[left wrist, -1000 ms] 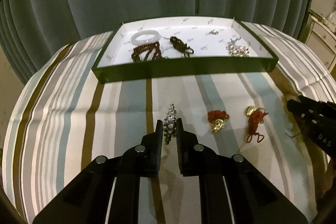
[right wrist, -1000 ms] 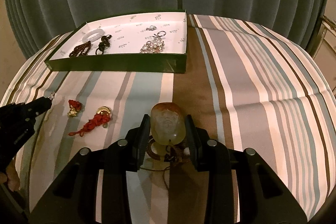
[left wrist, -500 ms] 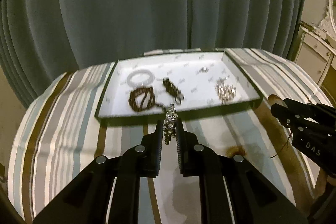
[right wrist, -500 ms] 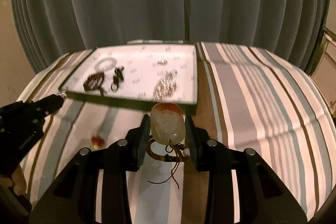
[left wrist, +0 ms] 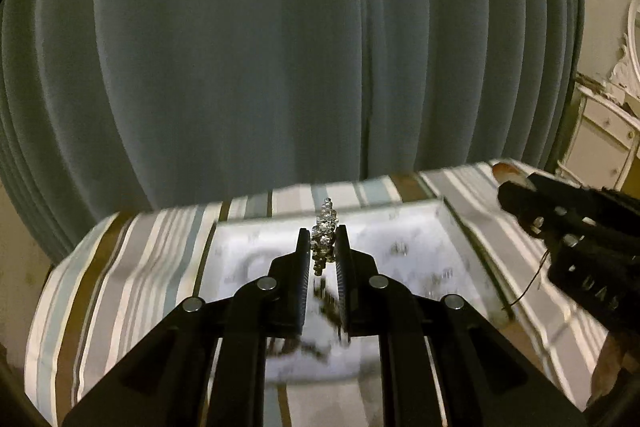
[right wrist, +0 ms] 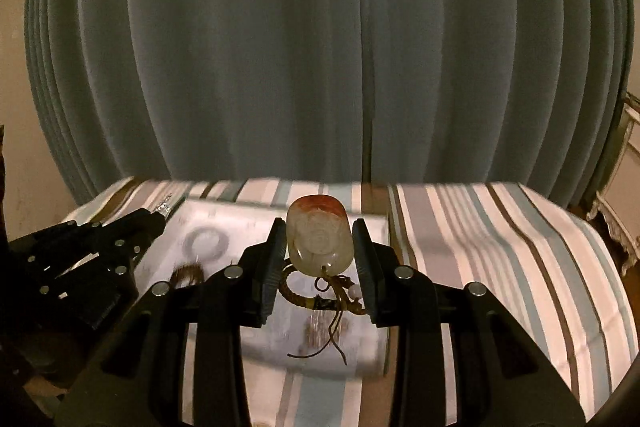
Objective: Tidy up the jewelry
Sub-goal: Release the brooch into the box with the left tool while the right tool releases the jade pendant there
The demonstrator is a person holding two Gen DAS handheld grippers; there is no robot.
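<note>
My left gripper (left wrist: 323, 239) is shut on a sparkling rhinestone piece (left wrist: 325, 233) and holds it in the air above the white-lined jewelry tray (left wrist: 420, 227). My right gripper (right wrist: 320, 239) is shut on a pale carved stone pendant (right wrist: 318, 237) with a reddish top; its braided cord (right wrist: 320, 301) dangles over the tray (right wrist: 248, 223). A white bangle (right wrist: 207, 243) and a dark beaded piece (right wrist: 188, 273) lie blurred in the tray. Each gripper shows in the other's view: the right one (left wrist: 560, 227) and the left one (right wrist: 88, 247).
The tray sits on a striped cloth (right wrist: 500, 247) covering a round table. A grey-green curtain (left wrist: 320, 47) hangs close behind. White carved furniture (left wrist: 600, 139) stands at the far right.
Both grippers have lifted their pieces off the cloth and moved forward over the tray. The loose red and gold pieces on the cloth have dropped out of view.
</note>
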